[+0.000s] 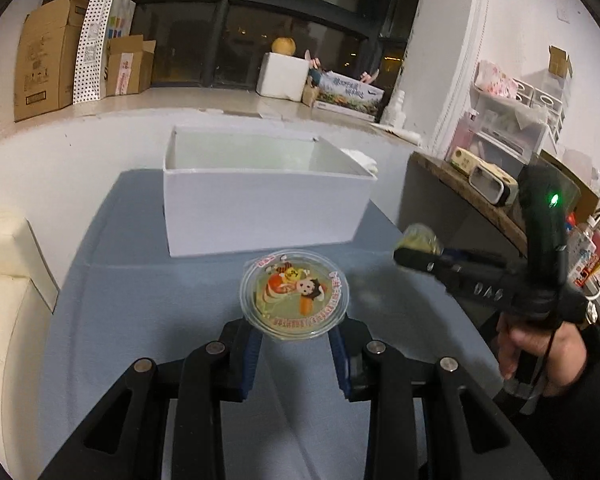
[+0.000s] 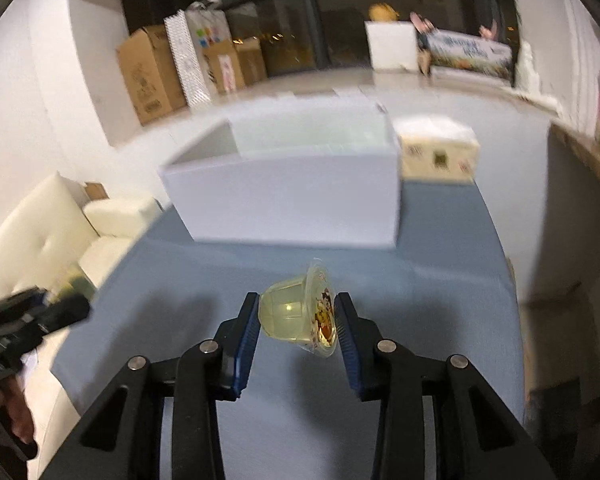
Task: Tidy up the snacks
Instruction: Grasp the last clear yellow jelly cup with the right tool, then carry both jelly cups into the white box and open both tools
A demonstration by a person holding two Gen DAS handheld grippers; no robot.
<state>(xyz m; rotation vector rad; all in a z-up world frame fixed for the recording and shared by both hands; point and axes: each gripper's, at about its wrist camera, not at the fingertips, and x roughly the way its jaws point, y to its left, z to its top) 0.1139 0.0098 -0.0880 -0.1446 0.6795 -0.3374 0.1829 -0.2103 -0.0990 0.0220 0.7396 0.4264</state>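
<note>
My left gripper [image 1: 294, 334] is shut on a jelly cup [image 1: 294, 294] with a cartoon lid facing up, held above the blue table [image 1: 140, 300]. My right gripper [image 2: 298, 322] is shut on a second jelly cup [image 2: 300, 312], tipped on its side with the lid to the right. An open white box [image 1: 260, 204] stands on the table beyond both cups; it also shows in the right wrist view [image 2: 296, 196]. Its inside looks empty. The right gripper with its cup [image 1: 418, 240] shows at the right in the left wrist view. The left gripper [image 2: 60, 312] shows at the left, blurred.
A tissue box [image 2: 438, 156] stands behind the white box on the right. A cream sofa [image 2: 60, 236] is left of the table. A wooden shelf [image 1: 472, 192] with clutter is on the right. Cardboard boxes [image 1: 48, 60] stand by the dark window.
</note>
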